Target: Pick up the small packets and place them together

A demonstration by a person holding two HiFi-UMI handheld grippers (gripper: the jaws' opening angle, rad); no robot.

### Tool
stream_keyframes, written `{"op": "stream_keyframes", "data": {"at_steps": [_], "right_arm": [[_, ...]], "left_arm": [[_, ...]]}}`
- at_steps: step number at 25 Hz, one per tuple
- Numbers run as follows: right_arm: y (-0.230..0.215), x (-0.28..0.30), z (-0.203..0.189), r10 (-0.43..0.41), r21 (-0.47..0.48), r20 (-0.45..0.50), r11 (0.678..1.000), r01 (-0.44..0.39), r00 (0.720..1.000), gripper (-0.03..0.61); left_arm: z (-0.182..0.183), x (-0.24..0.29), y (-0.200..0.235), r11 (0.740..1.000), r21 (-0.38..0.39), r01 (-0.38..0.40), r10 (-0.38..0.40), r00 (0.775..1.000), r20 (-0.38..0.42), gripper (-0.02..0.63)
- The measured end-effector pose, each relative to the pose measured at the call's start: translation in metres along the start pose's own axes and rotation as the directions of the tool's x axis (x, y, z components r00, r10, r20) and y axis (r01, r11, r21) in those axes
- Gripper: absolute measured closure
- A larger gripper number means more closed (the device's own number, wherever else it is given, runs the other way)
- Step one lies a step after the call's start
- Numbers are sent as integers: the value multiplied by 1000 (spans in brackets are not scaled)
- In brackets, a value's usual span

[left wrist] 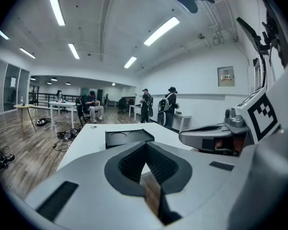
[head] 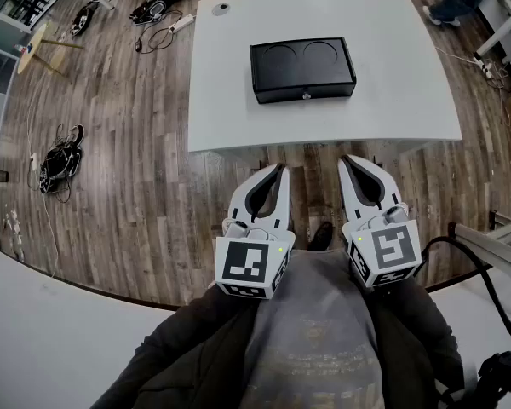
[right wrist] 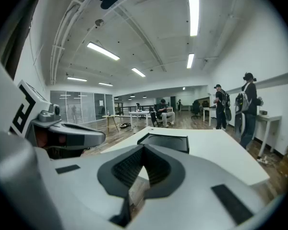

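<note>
No small packets show in any view. A black box [head: 302,69] with two round recesses in its top sits on the white table [head: 392,100]; it also shows ahead as the black box [left wrist: 128,138] and black box [right wrist: 165,142]. My left gripper [head: 281,170] and right gripper [head: 345,160] are held side by side close to the person's body, short of the table's near edge. Both are shut with nothing between the jaws. The left gripper [left wrist: 145,146] points at the box, as does the right gripper [right wrist: 144,149].
A small round fitting [head: 221,8] sits at the table's far left corner. Cables and gear [head: 60,156] lie on the wood floor to the left, with a round wooden stand [head: 41,45] beyond. People [left wrist: 145,104] stand and sit at the room's far end.
</note>
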State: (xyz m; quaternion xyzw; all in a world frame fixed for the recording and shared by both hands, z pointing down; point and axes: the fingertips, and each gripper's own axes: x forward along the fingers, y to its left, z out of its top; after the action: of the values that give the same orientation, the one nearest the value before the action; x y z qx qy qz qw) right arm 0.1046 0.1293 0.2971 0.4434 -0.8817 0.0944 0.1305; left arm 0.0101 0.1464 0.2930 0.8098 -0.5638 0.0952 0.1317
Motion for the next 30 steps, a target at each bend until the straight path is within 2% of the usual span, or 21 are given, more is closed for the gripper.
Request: {"op": "stream_keyframes", "data": {"at_steps": [15, 21, 30], "right_arm": [[3, 16, 2, -9, -3, -5, 1000, 9, 1000, 575], [11, 31, 8, 11, 10, 14, 1000, -12, 1000, 575], [17, 68, 22, -32, 2, -7, 999, 32, 999, 574]], "left_arm": [[-1, 6, 17, 1000, -10, 3, -3, 1000, -5, 611], [0, 14, 32, 1000, -23, 20, -20, 1000, -3, 611], [11, 26, 68, 997, -41, 61, -60, 998, 19, 611]]}}
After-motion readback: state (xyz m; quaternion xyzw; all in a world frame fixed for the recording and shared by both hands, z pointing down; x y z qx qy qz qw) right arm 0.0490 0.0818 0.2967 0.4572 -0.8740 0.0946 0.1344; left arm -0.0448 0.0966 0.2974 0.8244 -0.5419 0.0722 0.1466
